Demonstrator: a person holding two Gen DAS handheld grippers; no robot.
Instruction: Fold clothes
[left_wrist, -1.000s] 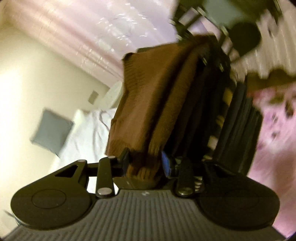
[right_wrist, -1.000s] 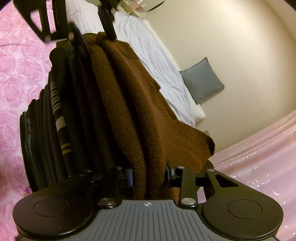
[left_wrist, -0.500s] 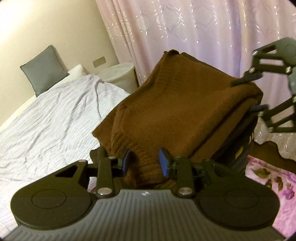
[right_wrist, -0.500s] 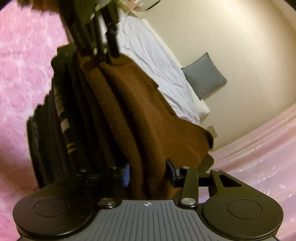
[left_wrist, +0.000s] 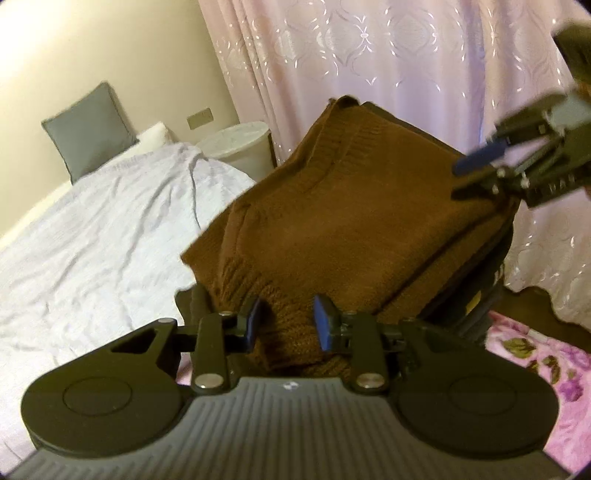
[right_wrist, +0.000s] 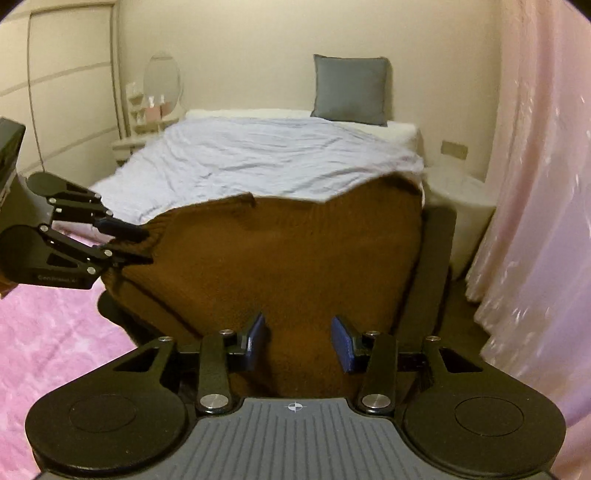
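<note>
The brown knitted sweater (left_wrist: 354, 236) lies folded on top of a stack of dark garments (left_wrist: 476, 295), and both grippers carry that stack between them, clear of the pink floral blanket (left_wrist: 546, 362) seen below it. Nearest in the left wrist view, the left hand-held gripper (left_wrist: 287, 325) has its jaws set narrowly on the ribbed hem at the sweater's near edge; whether the blue pads truly pinch the knit or only flank it, I cannot tell. In the right wrist view the right hand-held gripper (right_wrist: 298, 343) stands a little wider, the sweater's opposite edge between its pads, grip equally uncertain. So the bundle runs straight ahead from each gripper, its long axis spanning from one to the other; neither is nearer.

Farther off lies the bed with its pale rumpled cover (right_wrist: 258, 155) and a grey cushion (right_wrist: 351, 90) against the wall.

Faint lettering on the left gripper's body in the right wrist view is too small to read; no other labels show.
</note>
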